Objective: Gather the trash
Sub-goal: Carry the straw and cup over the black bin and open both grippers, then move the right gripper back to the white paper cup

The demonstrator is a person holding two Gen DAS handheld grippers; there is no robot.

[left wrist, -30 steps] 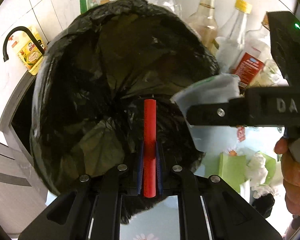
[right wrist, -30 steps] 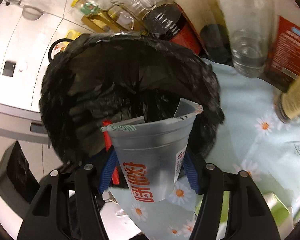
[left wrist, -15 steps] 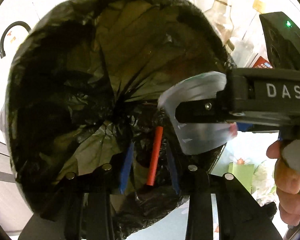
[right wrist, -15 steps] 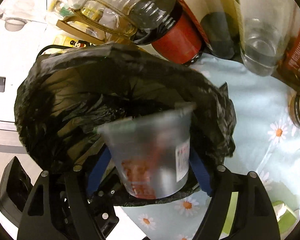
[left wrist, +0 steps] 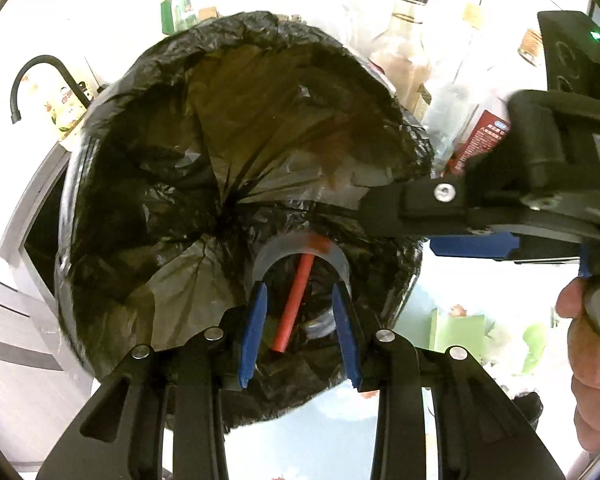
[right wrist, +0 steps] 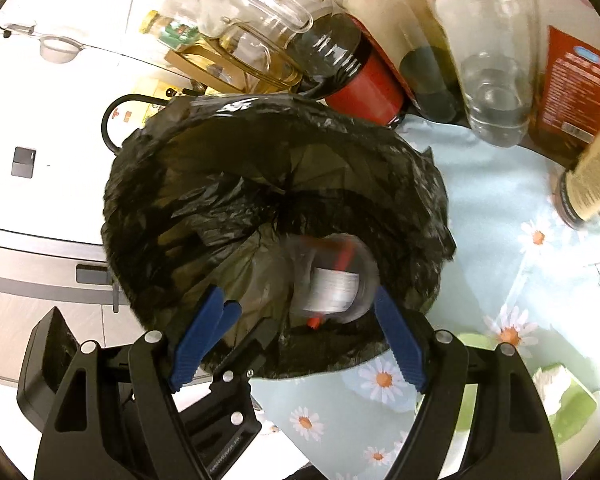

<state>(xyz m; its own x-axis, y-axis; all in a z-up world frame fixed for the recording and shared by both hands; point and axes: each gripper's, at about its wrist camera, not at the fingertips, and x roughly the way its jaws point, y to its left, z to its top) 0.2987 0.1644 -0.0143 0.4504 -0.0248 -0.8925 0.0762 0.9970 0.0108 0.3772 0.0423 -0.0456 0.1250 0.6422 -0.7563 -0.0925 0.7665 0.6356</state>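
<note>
1. Both drops look done: the plastic cup [right wrist: 332, 280] and the red straw [left wrist: 294, 300] lie loose inside the black bin bag [left wrist: 148, 208], just ahead of and below each hand-held gripper
2. The left hand-held gripper [left wrist: 300, 320] stands partly parted and empty; the right hand-held gripper [right wrist: 296, 340] stands wide and empty
3. To finish well, lift each straight up and back so no finger snags the bag rim
4. Bottles [right wrist: 492, 100] crowd beyond the bag; open worktop [right wrist: 500, 208] lies to the right hand-held gripper's right and near side
</note>
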